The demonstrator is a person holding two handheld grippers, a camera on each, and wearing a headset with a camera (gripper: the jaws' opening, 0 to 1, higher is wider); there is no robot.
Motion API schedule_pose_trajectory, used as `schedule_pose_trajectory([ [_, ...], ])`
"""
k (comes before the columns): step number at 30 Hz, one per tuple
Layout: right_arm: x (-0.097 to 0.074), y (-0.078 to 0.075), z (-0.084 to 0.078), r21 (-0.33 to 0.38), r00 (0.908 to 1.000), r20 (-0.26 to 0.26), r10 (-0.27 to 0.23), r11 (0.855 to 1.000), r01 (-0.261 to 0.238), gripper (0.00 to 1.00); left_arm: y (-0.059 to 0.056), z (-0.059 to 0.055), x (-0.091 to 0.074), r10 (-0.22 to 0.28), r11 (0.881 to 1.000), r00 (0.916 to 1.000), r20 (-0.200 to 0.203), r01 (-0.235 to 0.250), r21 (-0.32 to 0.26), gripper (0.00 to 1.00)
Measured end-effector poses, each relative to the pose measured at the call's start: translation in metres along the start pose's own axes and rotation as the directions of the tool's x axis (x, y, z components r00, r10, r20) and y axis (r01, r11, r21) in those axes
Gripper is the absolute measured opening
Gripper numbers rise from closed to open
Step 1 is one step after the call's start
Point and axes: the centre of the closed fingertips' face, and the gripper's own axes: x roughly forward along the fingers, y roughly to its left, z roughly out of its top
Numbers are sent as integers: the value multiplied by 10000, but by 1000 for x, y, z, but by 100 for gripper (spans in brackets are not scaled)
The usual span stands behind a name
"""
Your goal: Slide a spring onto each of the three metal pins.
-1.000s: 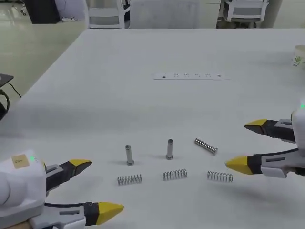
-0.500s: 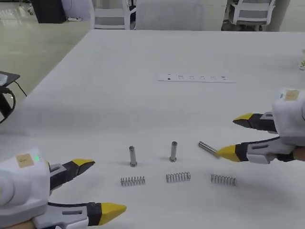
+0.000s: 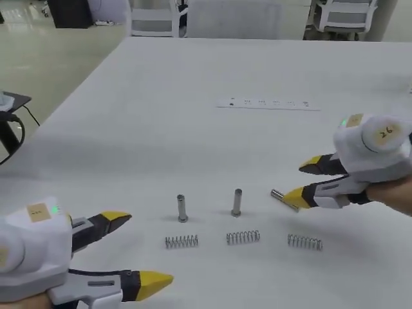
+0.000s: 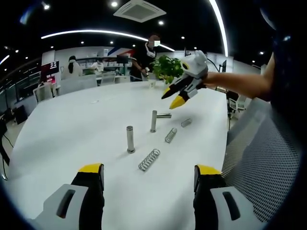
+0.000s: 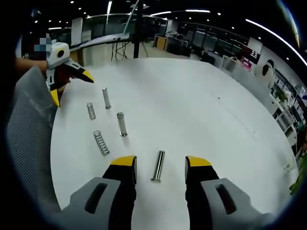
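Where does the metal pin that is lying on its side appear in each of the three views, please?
Head view: the lying pin is right of centre, at the right gripper's lower yellow tip.
Left gripper view: lying pin near centre, just beneath the right gripper.
Right gripper view: lying pin low in the picture, between the open jaws.
Shared landmark: the upright pin nearest it.

Long white matte workbench (image 3: 193, 129), flush white socket strip (image 3: 268, 103) mid-top. White office chairs (image 3: 151, 19) at far end. Glossy pale floor (image 3: 51, 64) left. Square ceiling air vent (image 4: 140, 9), curved light strips (image 4: 96, 31) overhead.
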Motion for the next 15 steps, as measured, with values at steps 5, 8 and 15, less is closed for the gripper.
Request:
schedule_pose_trajectory([
  [5, 10, -1, -1, -12, 9992, -403, 8, 10000, -8, 31, 0, 0, 0, -5, 10000, 10000, -5, 5, 9, 73],
  [8, 14, -1, -1, 34, 9986, -525, 44, 10000, -42, 29, 0, 0, 0, -11, 10000, 10000, -3, 11, 12, 73],
  [15, 26, 1, -6, 218, 9955, -927, 210, 9996, -190, 23, -1, 0, 1, -32, 10000, 10000, 6, 31, 22, 72],
])
